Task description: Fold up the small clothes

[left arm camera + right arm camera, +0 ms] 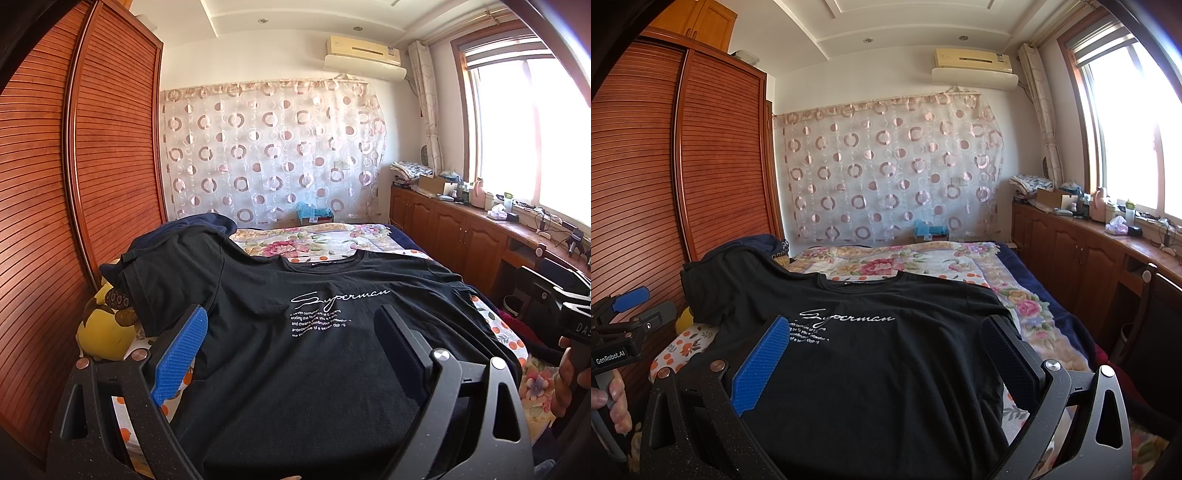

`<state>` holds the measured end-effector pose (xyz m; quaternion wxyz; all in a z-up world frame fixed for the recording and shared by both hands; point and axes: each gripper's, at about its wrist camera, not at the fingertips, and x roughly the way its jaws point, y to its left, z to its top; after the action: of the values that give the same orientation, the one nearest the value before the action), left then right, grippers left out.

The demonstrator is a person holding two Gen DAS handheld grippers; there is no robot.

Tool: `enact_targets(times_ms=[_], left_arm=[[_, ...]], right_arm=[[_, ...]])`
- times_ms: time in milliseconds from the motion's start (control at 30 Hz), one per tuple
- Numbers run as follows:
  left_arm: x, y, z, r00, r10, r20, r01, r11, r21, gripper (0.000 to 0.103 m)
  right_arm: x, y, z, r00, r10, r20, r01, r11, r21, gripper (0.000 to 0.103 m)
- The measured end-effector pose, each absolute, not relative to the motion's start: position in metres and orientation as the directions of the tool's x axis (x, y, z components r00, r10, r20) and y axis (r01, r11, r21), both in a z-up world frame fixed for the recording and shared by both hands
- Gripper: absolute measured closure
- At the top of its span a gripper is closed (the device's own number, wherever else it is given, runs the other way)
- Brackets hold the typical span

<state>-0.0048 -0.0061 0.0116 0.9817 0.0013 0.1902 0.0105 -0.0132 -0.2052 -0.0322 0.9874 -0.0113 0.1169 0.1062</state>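
Observation:
A black T-shirt (295,354) with white "Superman" lettering lies spread face up on the bed, collar at the far end; it also shows in the right wrist view (871,369). Its left sleeve (162,273) rests raised on a dark bundle. My left gripper (291,314) is open and empty, held just above the shirt's lower part. My right gripper (886,328) is open and empty above the same area. The right gripper's body shows at the right edge of the left wrist view (569,306), and the left one at the left edge of the right wrist view (624,332).
The bed has a floral quilt (314,240). A yellow plush toy (103,332) lies at the bed's left edge by the slatted wooden wardrobe (74,184). A low wooden cabinet (461,229) with clutter runs under the window on the right. A chair (1145,317) stands near it.

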Motion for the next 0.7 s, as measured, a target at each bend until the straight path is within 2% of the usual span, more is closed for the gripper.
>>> enact_targets(times_ms=[267,700], left_arm=[[-0.004,-0.005,0.011,0.926,0.022,-0.378,-0.020,1.000,0.007,0.011],[0.013,0.029,-0.026,0.887,0.053,-0.460,-0.068,0.998,-0.015,0.011]], right_arm=[[-0.010,-0.204,-0.035,0.946,0.216,-0.241,-0.220,0.975,0.008,0.000],[0.021,-0.194,-0.051,0.911,0.275,-0.306,-0.288,0.958,0.004,0.000]])
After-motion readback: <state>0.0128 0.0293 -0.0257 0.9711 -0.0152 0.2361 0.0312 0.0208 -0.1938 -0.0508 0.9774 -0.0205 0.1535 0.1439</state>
